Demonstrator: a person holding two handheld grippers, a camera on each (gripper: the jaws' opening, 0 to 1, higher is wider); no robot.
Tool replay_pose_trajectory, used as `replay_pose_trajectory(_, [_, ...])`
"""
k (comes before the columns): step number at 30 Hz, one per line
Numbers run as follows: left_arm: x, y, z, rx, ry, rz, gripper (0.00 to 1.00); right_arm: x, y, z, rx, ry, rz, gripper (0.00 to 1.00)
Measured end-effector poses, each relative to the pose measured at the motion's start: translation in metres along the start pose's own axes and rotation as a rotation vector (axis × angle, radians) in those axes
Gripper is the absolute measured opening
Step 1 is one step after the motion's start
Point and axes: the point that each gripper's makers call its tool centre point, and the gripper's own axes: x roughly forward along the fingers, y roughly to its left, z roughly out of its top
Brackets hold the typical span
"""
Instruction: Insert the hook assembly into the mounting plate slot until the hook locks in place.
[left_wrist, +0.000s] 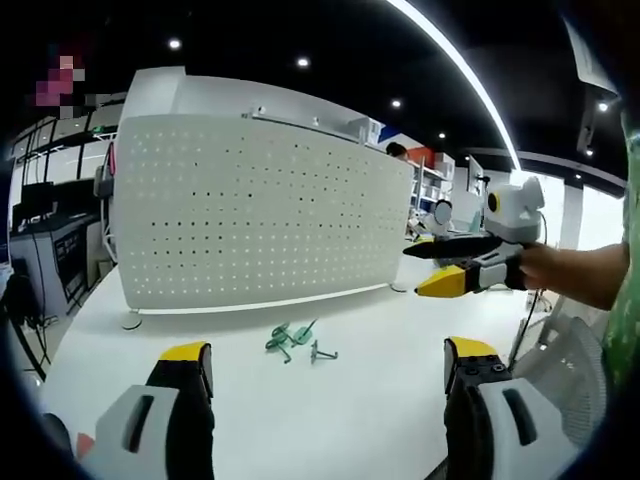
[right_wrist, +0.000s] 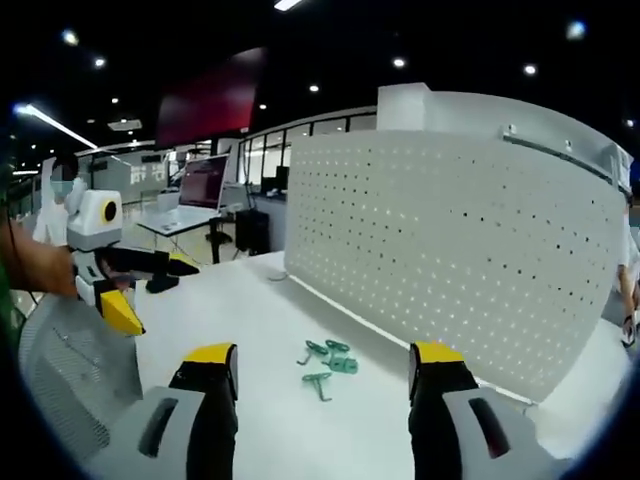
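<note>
While both hand-held grippers (left_wrist: 327, 362) (right_wrist: 323, 365) gape empty, green hooks (left_wrist: 290, 337) on the table (left_wrist: 380, 400) could skid away if nudged carelessly.

My left tool (left_wrist: 328, 365) has black jaws capped in yellow, set on pale grey housings with dark slots. My right tool (right_wrist: 323, 370) is built alike: yellow tips, black fingers, grey bodies. A green sleeve (left_wrist: 628, 290) edges in.

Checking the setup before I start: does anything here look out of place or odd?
Nothing looks damaged. The small green hooks lie in a loose heap on the white table, in front of the upright white perforated panel, none hung on it.
</note>
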Motion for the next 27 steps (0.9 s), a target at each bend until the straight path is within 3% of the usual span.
replay_pose_trajectory(27, [-0.001,0.007,-0.001,-0.005,0.003,0.029,0.98,0.073,-0.007,-0.002,-0.083,0.066,0.111,0.56])
